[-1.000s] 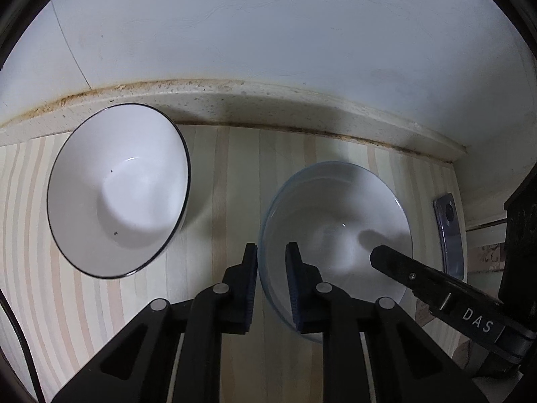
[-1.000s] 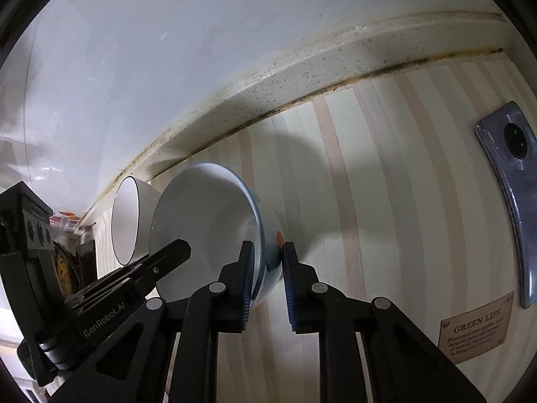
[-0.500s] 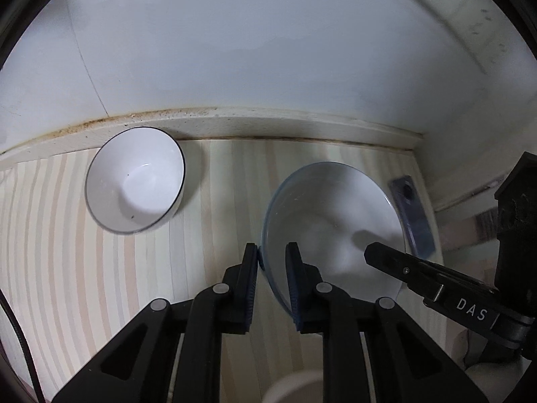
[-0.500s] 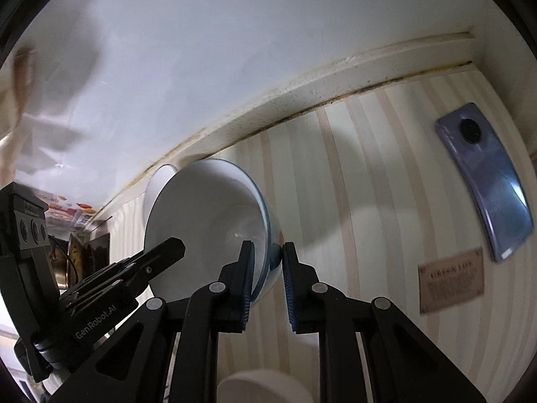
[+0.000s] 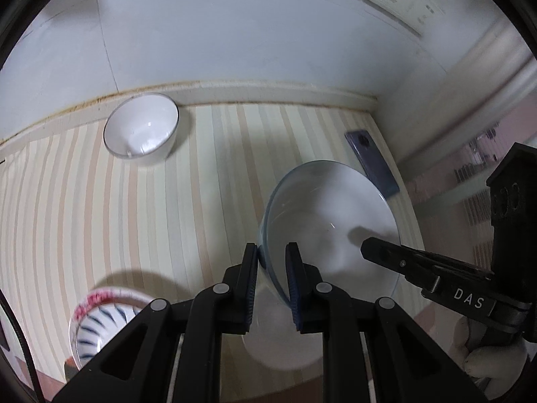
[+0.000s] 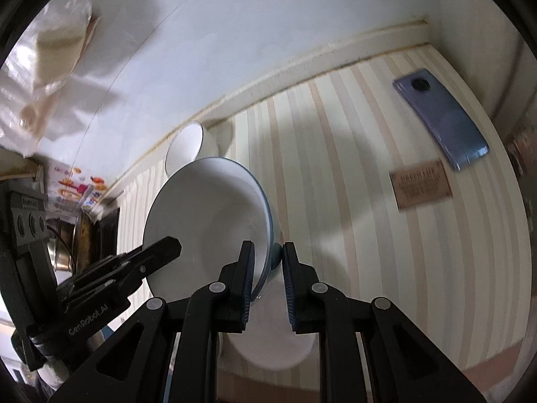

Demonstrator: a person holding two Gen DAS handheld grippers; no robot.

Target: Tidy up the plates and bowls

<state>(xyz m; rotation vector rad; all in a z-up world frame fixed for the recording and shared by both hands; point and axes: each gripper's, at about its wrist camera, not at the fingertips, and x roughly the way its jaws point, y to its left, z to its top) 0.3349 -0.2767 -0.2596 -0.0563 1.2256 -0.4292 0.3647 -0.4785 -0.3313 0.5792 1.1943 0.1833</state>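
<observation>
Blue-rimmed bowl (image 5: 327, 221) was held clear of the counter (image 5: 100, 208), its rim pinched by left gripper (image 5: 271, 288) and right gripper (image 6: 266, 285). White bowl (image 5: 141, 129) and patterned bowl (image 5: 100, 322) lay unstacked; sorting judged barely begun.

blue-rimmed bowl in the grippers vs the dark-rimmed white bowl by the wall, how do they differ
The blue-rimmed white bowl is wider and shallower; the dark-rimmed white bowl is smaller and deeper. The blue-rimmed bowl is tilted and pinched at its rim by the left gripper and right gripper; the dark-rimmed bowl sits upright and ungripped on the striped counter. Both are white and empty inside.
</observation>
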